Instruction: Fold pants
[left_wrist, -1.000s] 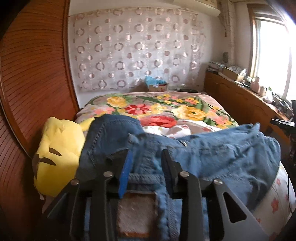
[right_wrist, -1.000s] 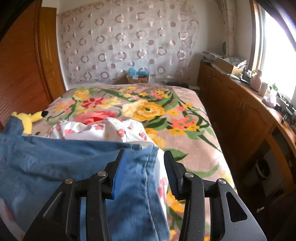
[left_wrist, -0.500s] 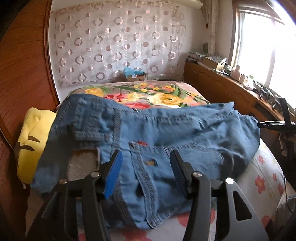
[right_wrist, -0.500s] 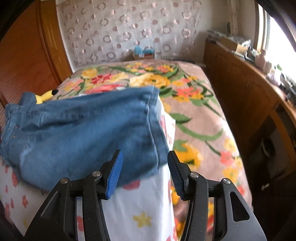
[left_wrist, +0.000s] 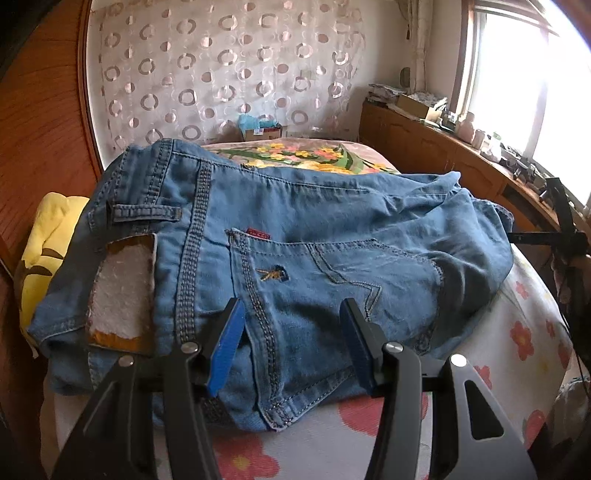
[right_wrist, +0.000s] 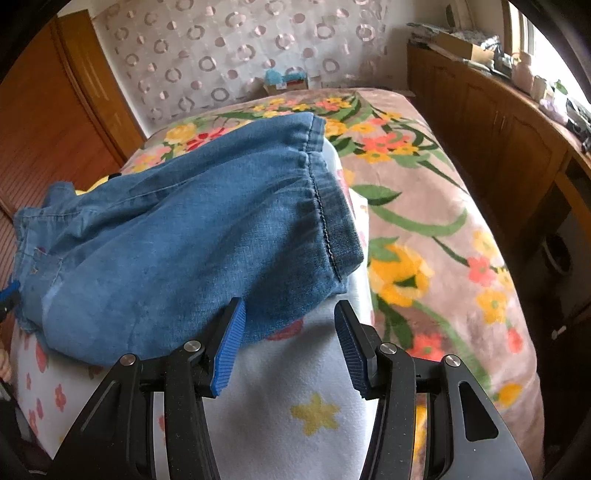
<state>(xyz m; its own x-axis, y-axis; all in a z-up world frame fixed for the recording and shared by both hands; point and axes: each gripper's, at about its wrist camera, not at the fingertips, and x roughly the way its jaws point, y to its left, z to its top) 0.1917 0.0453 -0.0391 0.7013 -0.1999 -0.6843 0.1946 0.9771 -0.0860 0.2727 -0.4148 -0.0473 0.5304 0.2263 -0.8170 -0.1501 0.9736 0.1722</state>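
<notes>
Both sets of jaws stood apart and gripped nothing. The left gripper (left_wrist: 291, 339) sat at the bottom centre of its view with the pants (left_wrist: 295, 258) under and between its blue pads (left_wrist: 227, 343), which did not press the cloth. The right gripper (right_wrist: 290, 339) hung at the bottom centre of its own view, just short of the denim's near edge, its pads over the white cover (right_wrist: 280, 406) with only a corner of cloth by the left-hand pad.

The pants (right_wrist: 192, 240) lay in a folded bundle across the middle of both views, on a white flowered cover that was spread over a floral blanket (right_wrist: 424, 206). In the left view the waistband (left_wrist: 159, 173) and back pocket (left_wrist: 332, 280) faced up at left and centre. In the right view the hem (right_wrist: 325, 206) lay at upper right. That fits a grip at each end, one hand at the waist and one at the legs, so the cloth could be laid flat and then let go. With both ends free and the bundle at rest, this fold looked done; the bulge at centre right of the left view suggested some smoothing or another fold might be due.

A yellow plush (left_wrist: 48, 251) sat at the left edge, partly under the waist end, likely why that side rode high.
</notes>
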